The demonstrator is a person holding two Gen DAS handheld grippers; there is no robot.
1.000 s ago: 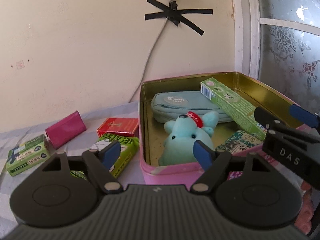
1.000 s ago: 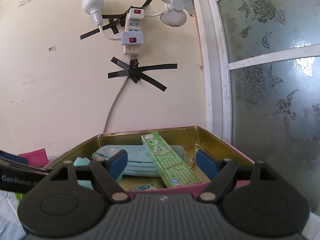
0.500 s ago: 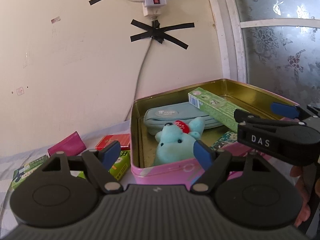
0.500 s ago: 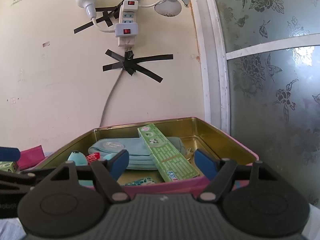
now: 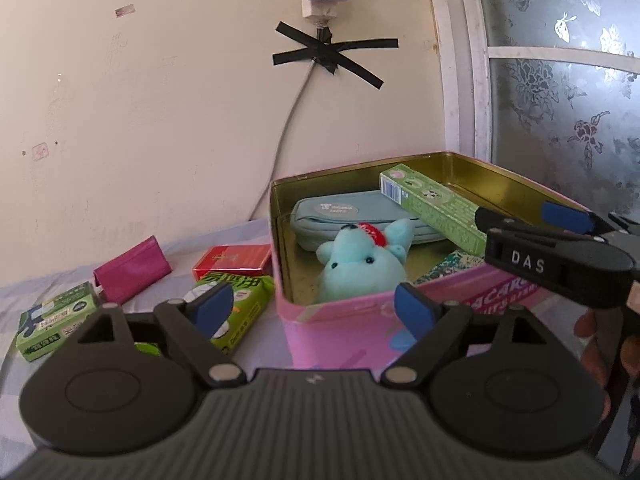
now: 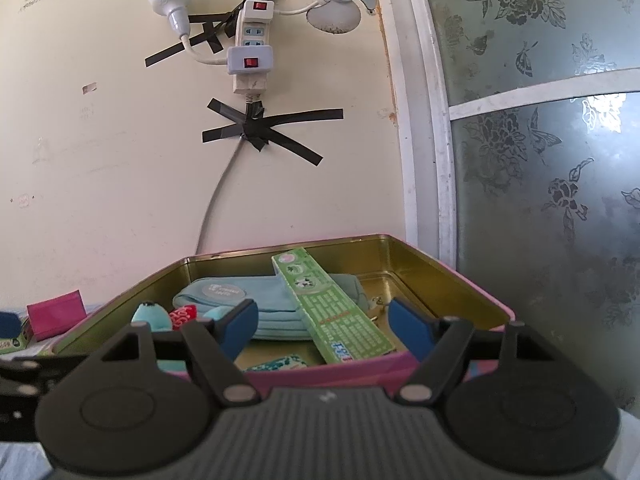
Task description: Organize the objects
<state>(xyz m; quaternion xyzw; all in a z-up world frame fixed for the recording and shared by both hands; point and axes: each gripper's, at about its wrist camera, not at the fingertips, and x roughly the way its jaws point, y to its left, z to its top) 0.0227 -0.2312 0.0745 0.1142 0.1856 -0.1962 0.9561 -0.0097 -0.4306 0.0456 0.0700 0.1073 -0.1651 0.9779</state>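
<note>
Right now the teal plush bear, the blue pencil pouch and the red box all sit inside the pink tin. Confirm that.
Not quite. The left wrist view shows the red box lying outside the pink tin, on the cloth beside its left wall. The teal plush bear and blue pencil pouch are inside.

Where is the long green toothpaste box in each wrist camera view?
Left wrist: green toothpaste box right of centre, slanting across the pink tin.
Right wrist: lower centre, running diagonally over the blue pencil case.
Shared landmark: black tape cross on the wall.
</note>
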